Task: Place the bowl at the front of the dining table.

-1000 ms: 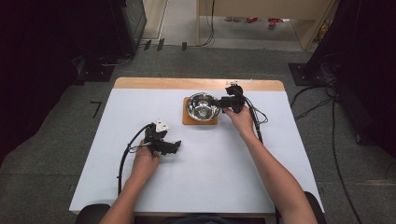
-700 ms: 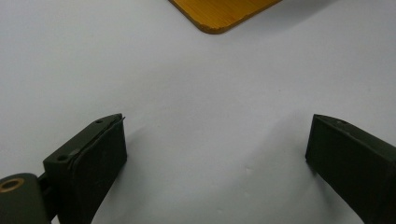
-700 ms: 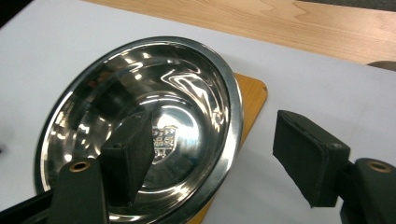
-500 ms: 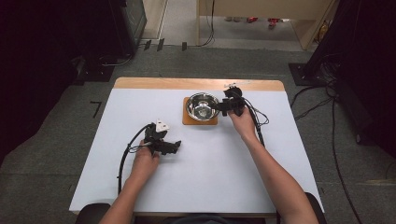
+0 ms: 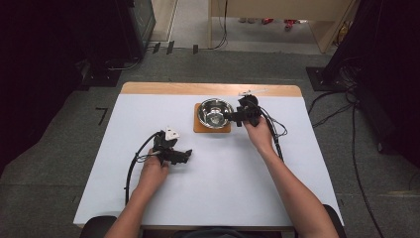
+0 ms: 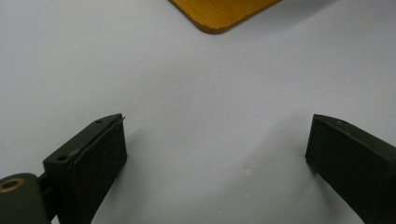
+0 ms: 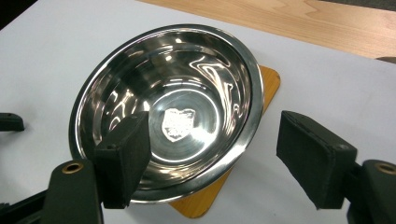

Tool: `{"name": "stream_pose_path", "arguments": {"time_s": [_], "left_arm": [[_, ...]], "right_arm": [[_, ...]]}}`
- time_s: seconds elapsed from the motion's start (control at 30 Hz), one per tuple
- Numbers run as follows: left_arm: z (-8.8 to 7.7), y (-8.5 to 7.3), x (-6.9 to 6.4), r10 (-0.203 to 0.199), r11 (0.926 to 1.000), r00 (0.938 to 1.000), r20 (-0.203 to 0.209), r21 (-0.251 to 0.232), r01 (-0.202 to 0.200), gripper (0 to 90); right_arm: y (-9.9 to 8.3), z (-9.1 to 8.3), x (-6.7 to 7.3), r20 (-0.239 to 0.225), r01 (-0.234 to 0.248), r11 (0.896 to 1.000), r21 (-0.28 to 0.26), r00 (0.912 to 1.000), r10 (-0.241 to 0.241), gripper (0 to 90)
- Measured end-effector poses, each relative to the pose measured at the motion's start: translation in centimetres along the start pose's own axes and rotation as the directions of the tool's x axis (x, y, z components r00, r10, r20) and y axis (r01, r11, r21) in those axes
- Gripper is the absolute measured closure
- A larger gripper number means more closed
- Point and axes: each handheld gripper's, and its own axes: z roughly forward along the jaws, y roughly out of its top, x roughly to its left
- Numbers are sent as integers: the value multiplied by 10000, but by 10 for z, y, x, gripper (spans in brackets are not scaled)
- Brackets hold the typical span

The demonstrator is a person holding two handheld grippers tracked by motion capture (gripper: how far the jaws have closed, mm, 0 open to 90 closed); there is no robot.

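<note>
Across the middle of the room stands the table [image 5: 297, 178], its white top bare but for a strip of pale wood along the far edge, with grey floor and dark equipment all around it. Toward the far side of the table, a little right of centre, lies a square wooden board [image 5: 198, 127] with rounded corners, and on it sits a polished steel bowl [image 5: 214, 112], upright and empty, covering most of the board so that only its corners stick out. The right tool [image 5: 231, 118], held in the person's right hand [image 5: 258, 133], sits at the bowl's right-hand rim in the high view; in the right gripper view its jaws are spread wide across the near rim of the bowl [image 7: 168, 112], one pad inside the bowl and the other outside over the table next to the board [image 7: 268, 81], neither pressing on the metal as far as can be seen, and the jaws have just been opening. The left tool [image 5: 185, 154], in the left hand [image 5: 152, 171], rests on the table well apart from the bowl, nearer the person and left of the board; in the left gripper view its jaws are spread wide over bare white table with nothing between them, and a corner of the board [image 6: 224, 14] shows beyond them.
</note>
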Motion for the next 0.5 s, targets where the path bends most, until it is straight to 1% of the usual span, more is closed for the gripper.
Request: {"name": "stream_pose_path", "arguments": {"time_s": [0.07,0.13,0.27,0.33,0.4,0.5], "left_arm": [[0,0,0,-6,10000,10000,1,-7,6,50],[0,0,0,-7,10000,10000,0,-10,7,50],[0,0,0,-7,10000,10000,-7,-11,7,50],[0,0,0,-6,10000,10000,-12,-18,6,50],[0,0,0,-7,10000,10000,-12,-19,7,50],[0,0,0,-11,10000,10000,-5,-20,11,50]], "right_arm": [[-1,-2,2,20,52,10000,32,10000,-52,258],[-3,-4,3,-14,82,9999,-92,10000,-83,258],[-5,-10,4,-85,-68,9998,-189,9999,67,260],[-7,-13,4,-221,-113,9995,-297,9997,106,260],[-8,-15,5,-283,-54,9996,-284,9996,46,260],[-8,-18,7,-176,94,9996,-269,9998,-99,260]]}}
